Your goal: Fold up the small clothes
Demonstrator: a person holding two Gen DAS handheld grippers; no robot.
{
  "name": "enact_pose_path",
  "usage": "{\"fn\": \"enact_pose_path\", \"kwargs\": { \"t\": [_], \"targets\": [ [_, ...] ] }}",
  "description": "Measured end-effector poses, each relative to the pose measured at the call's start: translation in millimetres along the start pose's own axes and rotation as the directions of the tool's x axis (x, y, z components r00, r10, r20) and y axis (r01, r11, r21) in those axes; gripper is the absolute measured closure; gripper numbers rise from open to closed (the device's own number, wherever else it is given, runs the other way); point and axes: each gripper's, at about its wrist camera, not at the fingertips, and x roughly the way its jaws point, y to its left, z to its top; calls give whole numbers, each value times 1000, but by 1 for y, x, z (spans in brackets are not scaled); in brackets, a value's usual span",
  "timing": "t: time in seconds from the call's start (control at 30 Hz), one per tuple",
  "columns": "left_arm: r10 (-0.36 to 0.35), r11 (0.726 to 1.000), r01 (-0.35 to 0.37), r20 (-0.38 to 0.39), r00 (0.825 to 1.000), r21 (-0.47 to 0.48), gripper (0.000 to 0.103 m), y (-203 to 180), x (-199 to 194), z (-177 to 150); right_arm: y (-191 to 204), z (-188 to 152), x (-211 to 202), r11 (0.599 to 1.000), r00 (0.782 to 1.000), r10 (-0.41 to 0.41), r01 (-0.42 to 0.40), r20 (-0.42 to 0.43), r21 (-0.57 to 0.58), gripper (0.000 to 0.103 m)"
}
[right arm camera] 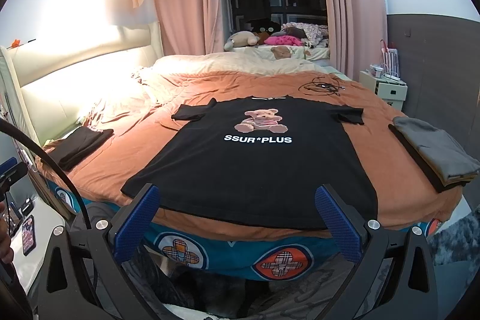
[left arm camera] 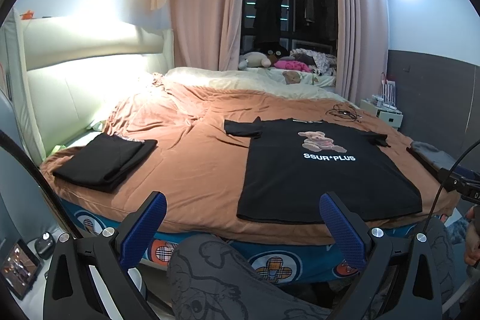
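A black T-shirt [left arm camera: 318, 170] with a teddy bear print and "SSUR*PLUS" lies spread flat, face up, on the brown blanket [left arm camera: 195, 158], its hem at the bed's near edge. It also shows in the right wrist view [right arm camera: 258, 167]. My left gripper [left arm camera: 243, 209] is open and empty, held before the bed's near edge, left of the shirt's hem. My right gripper [right arm camera: 237, 200] is open and empty, just before the middle of the shirt's hem.
A folded black garment [left arm camera: 105, 161] lies at the bed's left side. A folded grey and black pile [right arm camera: 435, 155] lies at the right edge. Black cables [right arm camera: 324, 86] lie beyond the shirt's collar. A white nightstand [right arm camera: 387, 87] stands at the right. A phone [right arm camera: 28, 234] lies on a white surface at left.
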Motion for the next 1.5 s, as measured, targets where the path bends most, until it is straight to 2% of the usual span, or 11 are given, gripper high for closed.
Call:
{"fn": "enact_pose_path", "kwargs": {
  "t": [1.5],
  "targets": [
    [-32,999,32,13,999,14,0,-7,-8,-3,4,-4,-13,1000,999,-29,29,14,-4,0]
  ]
}}
